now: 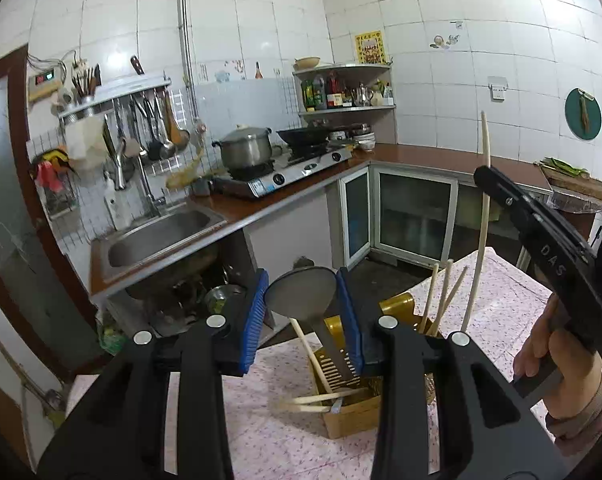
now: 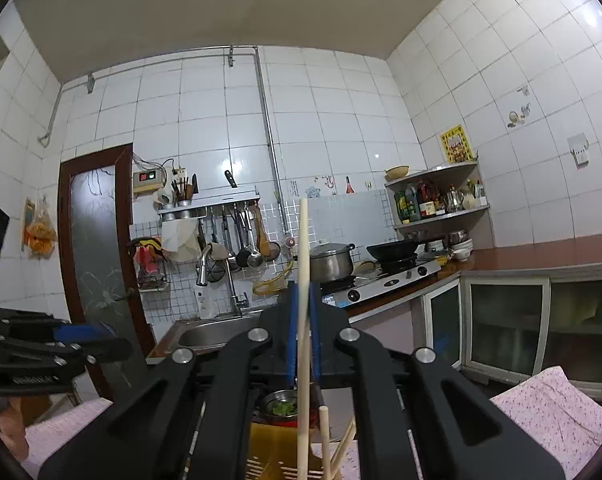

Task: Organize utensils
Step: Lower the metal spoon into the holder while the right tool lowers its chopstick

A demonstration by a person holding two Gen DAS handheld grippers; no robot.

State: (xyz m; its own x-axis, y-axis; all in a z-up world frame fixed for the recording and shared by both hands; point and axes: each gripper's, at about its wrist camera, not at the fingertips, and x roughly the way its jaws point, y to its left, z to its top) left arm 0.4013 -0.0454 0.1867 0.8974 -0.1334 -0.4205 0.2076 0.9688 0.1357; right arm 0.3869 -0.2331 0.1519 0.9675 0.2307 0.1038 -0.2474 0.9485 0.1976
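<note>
A yellow utensil holder (image 1: 343,368) stands on the pink floral table. A metal spoon (image 1: 301,292) stands in it, bowl up, between the blue pads of my left gripper (image 1: 303,312), which is open around the bowl without pinching it. Several wooden chopsticks (image 1: 445,300) stand in the holder's right part, and others (image 1: 321,402) lie across its front. My right gripper (image 2: 303,328) is shut on a long wooden chopstick (image 2: 303,300), held upright above the holder (image 2: 277,452). That chopstick also shows in the left wrist view (image 1: 483,216), with the right gripper's body (image 1: 541,240) beside it.
The table has a pink floral cloth (image 1: 281,440). Behind it are a steel sink (image 1: 161,236), a gas stove with a pot (image 1: 247,148) and a wok, a wall rack of hanging utensils (image 1: 149,128), a corner shelf and glass-door cabinets (image 1: 417,216).
</note>
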